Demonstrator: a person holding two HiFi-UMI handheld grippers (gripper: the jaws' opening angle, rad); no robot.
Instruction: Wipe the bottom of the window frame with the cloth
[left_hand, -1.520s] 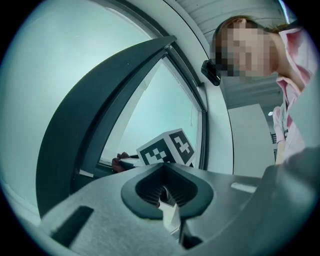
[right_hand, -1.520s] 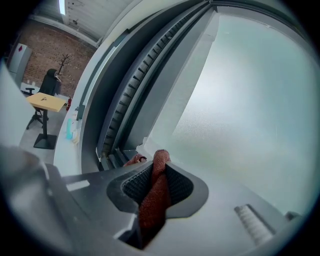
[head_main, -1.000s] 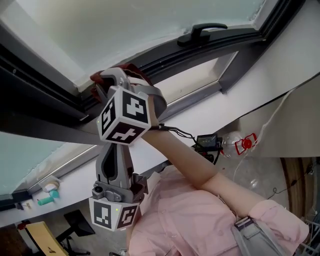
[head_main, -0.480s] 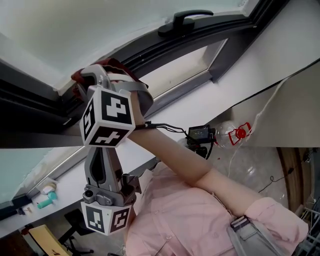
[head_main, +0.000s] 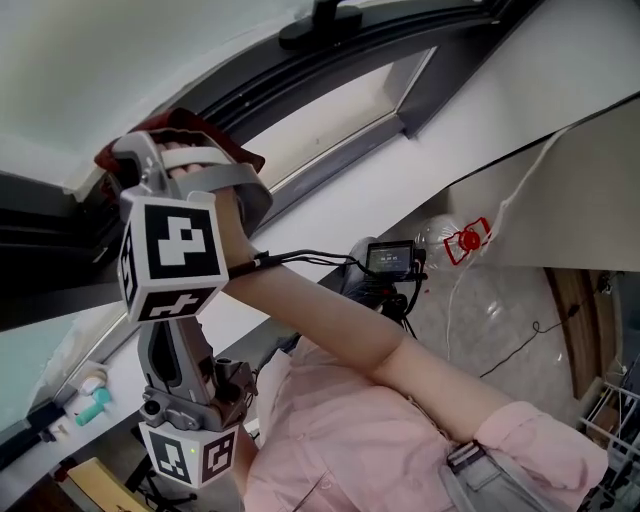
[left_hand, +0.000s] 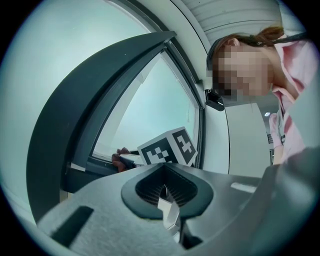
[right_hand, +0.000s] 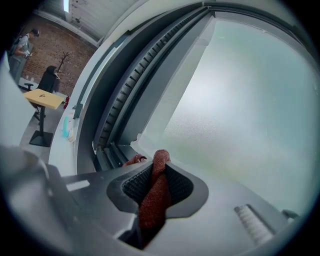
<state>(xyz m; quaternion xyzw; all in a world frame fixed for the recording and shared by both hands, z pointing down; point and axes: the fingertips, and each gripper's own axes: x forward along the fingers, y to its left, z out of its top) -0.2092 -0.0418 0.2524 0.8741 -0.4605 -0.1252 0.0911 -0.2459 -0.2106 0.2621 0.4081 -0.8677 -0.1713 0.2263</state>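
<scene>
cloth (right_hand: 151, 197) pinched between jaws of the right gripper (right_hand: 158, 170), at the window frame (right_hand: 106, 146); left gripper (left_hand: 165, 193) clenched, empty

1. I see the cloth (right_hand: 154, 200) is rust-red, coarsely woven.
2. The window frame (head_main: 260, 90) is dark grey; its glass (right_hand: 240, 100) is a pale, milky green.
3. The marker cube (head_main: 172, 255) is white with black square patterns.
4. The pads (right_hand: 131, 184) of my right gripper (right_hand: 156, 186) are black and ribbed, set in grey.
5. The shirt (head_main: 370, 450) is pale pink.
</scene>
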